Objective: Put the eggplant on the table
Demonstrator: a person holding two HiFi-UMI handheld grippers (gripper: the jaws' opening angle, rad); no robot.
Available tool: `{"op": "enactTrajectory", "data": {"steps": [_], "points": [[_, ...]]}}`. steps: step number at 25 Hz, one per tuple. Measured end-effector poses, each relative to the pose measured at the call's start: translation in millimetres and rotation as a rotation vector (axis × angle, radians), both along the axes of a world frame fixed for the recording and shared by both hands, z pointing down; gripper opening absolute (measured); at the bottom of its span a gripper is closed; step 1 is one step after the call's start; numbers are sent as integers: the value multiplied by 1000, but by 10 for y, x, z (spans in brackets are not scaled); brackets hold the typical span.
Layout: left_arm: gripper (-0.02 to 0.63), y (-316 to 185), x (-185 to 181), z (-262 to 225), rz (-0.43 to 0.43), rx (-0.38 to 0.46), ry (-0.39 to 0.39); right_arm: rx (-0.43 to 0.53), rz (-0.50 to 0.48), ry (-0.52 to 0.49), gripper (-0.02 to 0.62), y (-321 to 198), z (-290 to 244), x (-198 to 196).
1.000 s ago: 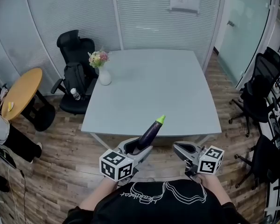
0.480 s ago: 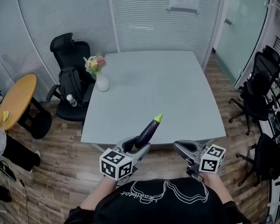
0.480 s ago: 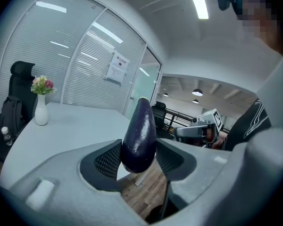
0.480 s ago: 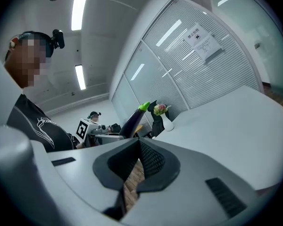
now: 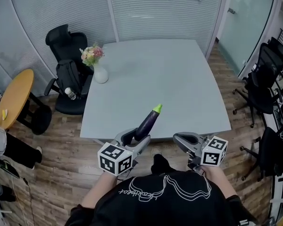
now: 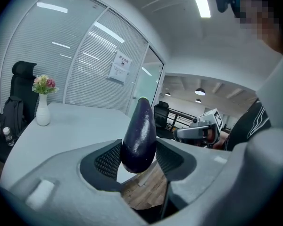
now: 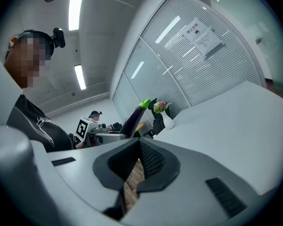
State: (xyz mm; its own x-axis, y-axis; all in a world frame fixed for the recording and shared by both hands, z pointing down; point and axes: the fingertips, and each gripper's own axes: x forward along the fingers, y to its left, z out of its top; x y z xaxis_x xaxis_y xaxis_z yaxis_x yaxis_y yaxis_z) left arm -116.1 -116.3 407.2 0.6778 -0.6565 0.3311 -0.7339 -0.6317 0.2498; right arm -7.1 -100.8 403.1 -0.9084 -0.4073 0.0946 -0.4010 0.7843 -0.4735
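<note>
A dark purple eggplant (image 5: 147, 122) with a green tip sticks up and forward from my left gripper (image 5: 133, 139), which is shut on its thick end. In the left gripper view both mesh pads press the eggplant (image 6: 139, 135) at my left gripper (image 6: 138, 160). It hangs over the near edge of the pale grey table (image 5: 170, 74). My right gripper (image 5: 178, 139) is level beside it, just short of the table edge. The right gripper view shows my right gripper (image 7: 139, 140) with pads meeting and nothing between them, and the eggplant (image 7: 133, 120) off to its left.
A white vase with flowers (image 5: 99, 69) stands at the table's far left corner. A black office chair (image 5: 61, 41) with a bag is behind it. A round yellow table (image 5: 14, 98) is at the left, and more black chairs (image 5: 264, 84) at the right. The floor is wood.
Both grippers and the person have moved forward toward the table. The eggplant now reaches further over the near edge. The grip on it has not changed.
</note>
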Motion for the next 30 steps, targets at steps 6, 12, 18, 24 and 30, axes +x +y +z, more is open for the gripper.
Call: {"op": "enactTrajectory", "data": {"steps": [6,12,18,24,30], "points": [[227,-343,-96,92,-37,-31,-20,-14,-13,-21,6,-370,38,-30],[227,-775,-170,211,-54,-65,-49,-63,0,-16,6,-792,167,-6],[227,-1249,-205,484,-65,-89,-122,-103,14,-11,6,-1194,320,48],[227,-1614,-250,896,-57,-154,-179,-165,25,8,6,-1546,566,59],[227,-1896,-309,1332,-43,-207,-267,-212,21,11,6,-1859,770,7]]}}
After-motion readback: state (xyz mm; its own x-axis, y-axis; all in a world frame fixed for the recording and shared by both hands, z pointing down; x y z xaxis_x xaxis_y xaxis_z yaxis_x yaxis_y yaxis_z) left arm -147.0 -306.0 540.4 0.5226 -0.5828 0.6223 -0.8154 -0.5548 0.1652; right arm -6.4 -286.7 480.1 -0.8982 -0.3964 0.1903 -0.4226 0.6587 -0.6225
